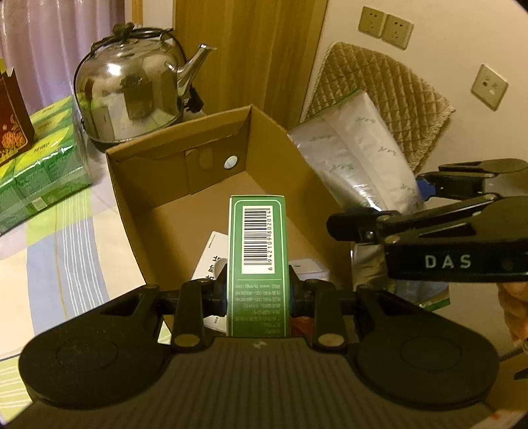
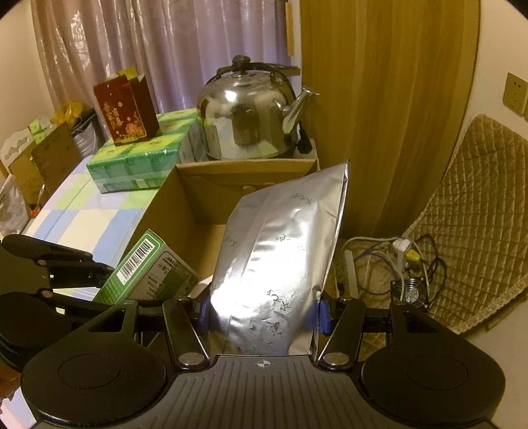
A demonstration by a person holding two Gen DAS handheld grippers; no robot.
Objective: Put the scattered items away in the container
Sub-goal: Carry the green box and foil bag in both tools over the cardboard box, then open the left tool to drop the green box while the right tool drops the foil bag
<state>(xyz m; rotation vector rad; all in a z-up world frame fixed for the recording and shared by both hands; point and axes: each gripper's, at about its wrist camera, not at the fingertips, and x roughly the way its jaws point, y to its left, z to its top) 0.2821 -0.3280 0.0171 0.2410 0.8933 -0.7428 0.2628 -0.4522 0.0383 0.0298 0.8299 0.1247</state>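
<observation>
Left hand-held gripper (image 1: 257, 292) clamped narrow on a green box (image 1: 257, 250), barcode end up, hanging over the open carton (image 1: 178, 171). Stiff and light by the look, so fine pinched across its flat sides. Right hand-held gripper (image 2: 262, 313) pinching a silver foil pouch (image 2: 280, 250) low down, just above the carton's rim. Slick, crinkly, floppy up top; probably better gripped near the base.

Setting: a lived-in home room, not a lab or shop. Evidence, right wrist view: steel kettle (image 2: 250, 115) at 12 o'clock on a table with checked cloth (image 2: 85, 217), pink curtain (image 2: 148, 43) at 11 o'clock, quilted chair cushion (image 2: 478, 211) at 3 o'clock. Wall sockets (image 1: 386, 26) at 1 o'clock in left wrist view.
</observation>
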